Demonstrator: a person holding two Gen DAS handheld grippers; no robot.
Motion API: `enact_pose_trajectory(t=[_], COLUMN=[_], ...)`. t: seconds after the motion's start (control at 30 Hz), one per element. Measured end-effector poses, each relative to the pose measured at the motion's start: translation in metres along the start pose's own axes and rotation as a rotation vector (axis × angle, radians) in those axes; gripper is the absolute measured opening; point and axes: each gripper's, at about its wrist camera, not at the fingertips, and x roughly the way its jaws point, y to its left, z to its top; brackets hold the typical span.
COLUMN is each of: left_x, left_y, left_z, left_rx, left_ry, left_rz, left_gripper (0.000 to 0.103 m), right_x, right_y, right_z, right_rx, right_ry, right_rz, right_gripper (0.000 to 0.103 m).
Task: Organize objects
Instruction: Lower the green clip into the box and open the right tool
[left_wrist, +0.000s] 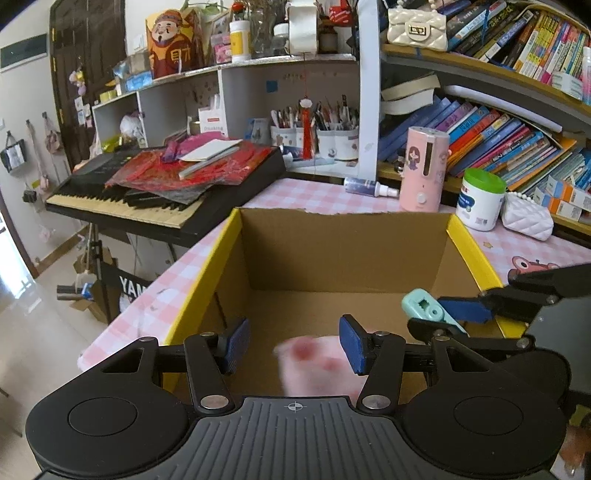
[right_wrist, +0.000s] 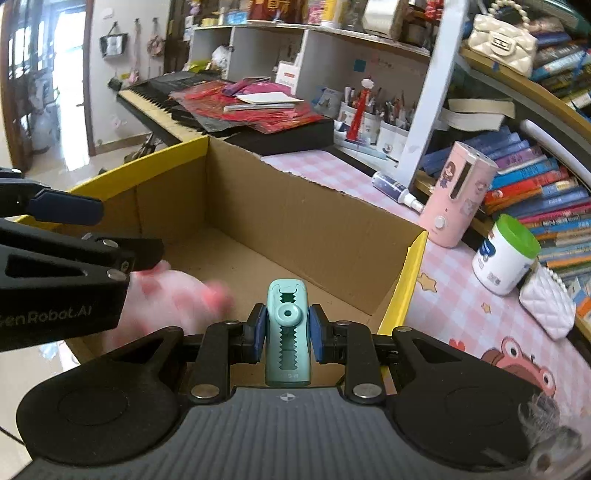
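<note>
Over the open cardboard box (left_wrist: 347, 251), which sits on a pink checked tablecloth (left_wrist: 317, 195), both grippers are held angled downward, presumably so that whatever is let go lands inside its walls. Just inside the near wall of the box, a pink plush toy (left_wrist: 317, 365) is seen below the left gripper (left_wrist: 295, 345); it is blurred, so it is judged to be dropping or tumbling loose, though whether it has reached the box floor cannot be told. The left gripper's jaws are parted about halfway, and neither blue pad (left_wrist: 352, 343) is seen pressing on the toy; nothing is gripped. By the right wall of the box, a small mint-green plastic device with a toothed slot (right_wrist: 288, 332) is clamped between the narrowly set pads of the right gripper (right_wrist: 287, 334), held lengthwise along the fingers; what it is cannot be told with certainty. It is kept above the box opening, not yet released. Beyond the far wall of the box, a pink canister (left_wrist: 424, 170), a green-lidded tub (left_wrist: 480, 199) and a spray bottle (left_wrist: 369, 186) stand untouched. Next, a release of the green device into the box is judged likely; a bounce off the near wall is a small risk.
</note>
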Motion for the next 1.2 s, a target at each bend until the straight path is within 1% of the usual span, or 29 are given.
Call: enact_pose_trajectory(t=[0.13,0.27,0.37,0.4,0.47,0.5,0.53,0.57,0.63,0.7,0.73,0.83,0.93,1.03,1.13,1.2], left_x=[0.002,0.000,-0.003,-0.004,-0.007,-0.009,-0.011,-0.013,-0.019,-0.026,-0.029,-0.038,-0.046,-0.055,-0.066,-0.072], left_y=[-0.005,-0.007,-0.007,-0.006,-0.004,-0.002,-0.001,0.001,0.004,0.005,0.006,0.008,0.012,0.015,0.018,0.019], left_z=[0.000,0.003,0.005,0.005,0.005,0.005,0.006,0.005,0.005,0.004,0.003,0.000,-0.004,-0.009,-0.014,-0.018], left_rx=[0.004,-0.009,-0.028,-0.035,-0.056,-0.066,-0.076,-0.088,-0.109,-0.118,-0.117,-0.120,-0.131,-0.131,-0.145,-0.145], left_ry=[0.002,-0.014,-0.029,-0.033,-0.046,-0.052,-0.058,-0.065,-0.081,-0.095,-0.101,-0.114,-0.121,-0.128,-0.144,-0.153], left_rz=[-0.014,-0.017,-0.011,-0.006,0.009,0.015,0.019,0.024,0.029,0.028,0.027,0.027,0.022,0.036,0.058,0.064], left_gripper=[0.053,0.053,0.056,0.061,0.067,0.070,0.074,0.076,0.083,0.085,0.085,0.085,0.085,0.087,0.091,0.092], right_x=[0.006,0.011,0.014,0.013,0.011,0.010,0.009,0.006,-0.002,-0.011,-0.015,-0.031,-0.046,-0.057,-0.071,-0.082], right_y=[-0.004,-0.008,-0.010,-0.010,-0.011,-0.011,-0.012,-0.013,-0.011,-0.008,-0.006,0.000,0.006,0.008,0.010,0.012], right_z=[0.002,0.004,0.006,0.006,0.007,0.007,0.008,0.009,0.010,0.011,0.011,0.010,0.009,0.005,0.000,-0.006], right_rx=[-0.071,-0.126,-0.129,-0.123,-0.105,-0.094,-0.081,-0.064,-0.047,-0.038,-0.033,-0.015,0.013,0.069,0.134,0.180], right_ry=[0.007,0.018,0.027,0.027,0.020,0.017,0.014,0.010,-0.012,-0.032,-0.042,-0.064,-0.083,-0.086,-0.094,-0.105], right_rz=[0.025,0.043,0.042,0.044,0.046,0.042,0.050,0.052,0.049,0.047,0.043,0.022,-0.002,-0.053,-0.114,-0.162], right_gripper=[0.023,0.023,0.024,0.025,0.036,0.037,0.042,0.046,0.052,0.054,0.057,0.059,0.064,0.067,0.075,0.077])
